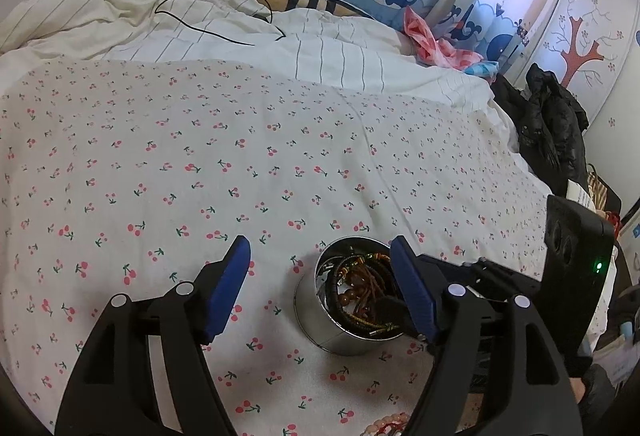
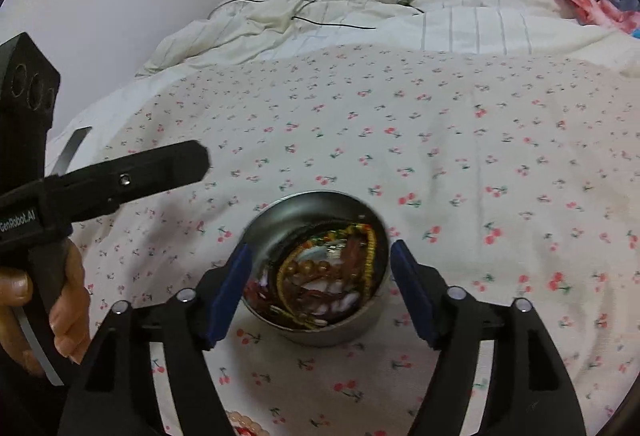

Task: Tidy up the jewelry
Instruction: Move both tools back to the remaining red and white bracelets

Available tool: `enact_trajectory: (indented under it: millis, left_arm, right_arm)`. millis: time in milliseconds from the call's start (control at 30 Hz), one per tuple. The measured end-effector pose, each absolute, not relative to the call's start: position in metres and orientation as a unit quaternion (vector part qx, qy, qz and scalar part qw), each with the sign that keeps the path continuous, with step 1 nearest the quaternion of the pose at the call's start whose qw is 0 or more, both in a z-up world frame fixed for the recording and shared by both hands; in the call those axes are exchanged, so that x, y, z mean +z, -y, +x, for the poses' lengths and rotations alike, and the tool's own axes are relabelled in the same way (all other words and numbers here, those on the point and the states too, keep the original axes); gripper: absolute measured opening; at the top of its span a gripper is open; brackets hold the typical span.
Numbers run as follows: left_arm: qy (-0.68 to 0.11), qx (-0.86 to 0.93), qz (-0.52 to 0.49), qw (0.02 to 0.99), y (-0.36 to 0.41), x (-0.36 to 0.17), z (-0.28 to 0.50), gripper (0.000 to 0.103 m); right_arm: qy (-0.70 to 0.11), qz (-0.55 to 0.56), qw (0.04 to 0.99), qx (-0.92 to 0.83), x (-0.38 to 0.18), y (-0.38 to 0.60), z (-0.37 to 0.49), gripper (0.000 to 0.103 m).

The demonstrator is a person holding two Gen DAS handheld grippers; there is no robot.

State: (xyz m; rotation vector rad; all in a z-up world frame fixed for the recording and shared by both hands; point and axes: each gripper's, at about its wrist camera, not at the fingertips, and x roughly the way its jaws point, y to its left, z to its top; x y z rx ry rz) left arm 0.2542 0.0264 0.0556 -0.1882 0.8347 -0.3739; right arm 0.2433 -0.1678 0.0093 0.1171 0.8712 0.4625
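A round metal tin [image 1: 320,328] stands on the cherry-print bedsheet, holding several bracelets [image 1: 360,296] of brown beads and braided cords. In the right wrist view the tin [image 2: 348,328] and its bracelets [image 2: 320,272] lie between the blue pads. My left gripper [image 1: 320,288] is open and empty, just left of the tin. My right gripper [image 2: 320,290] is open and empty, hovering over the tin. A pink bead bracelet [image 1: 386,426] lies on the sheet at the bottom edge, also in the right wrist view [image 2: 244,424].
The left gripper body [image 2: 120,176] and the hand holding it sit at the left in the right wrist view. A crumpled white duvet [image 1: 200,28] with a black cable lies at the back. Black clothing [image 1: 552,124] hangs off the bed's right edge.
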Motion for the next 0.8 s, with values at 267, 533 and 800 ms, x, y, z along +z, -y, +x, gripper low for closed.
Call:
enact_trajectory:
  millis: [267, 533, 800]
  left_arm:
    - [-0.414, -0.191, -0.061, 0.888, -0.024, 0.053, 0.24, 0.071]
    - [-0.459, -0.243, 0.028, 0.854, -0.011, 0.02, 0.166, 0.071]
    - [-0.43, -0.314, 0.078, 0.843, 0.01, 0.015, 0.092, 0.072]
  right_arm:
    - [-0.4, 0.104, 0.891, 0.189, 0.035, 0.212, 0.234, 0.07]
    - [-0.423, 0.057, 0.89, 0.161, 0.03, 0.238, 0.175, 0.072]
    - [-0.413, 0.101, 0.887, 0.179, 0.033, 0.255, 0.156, 0.074]
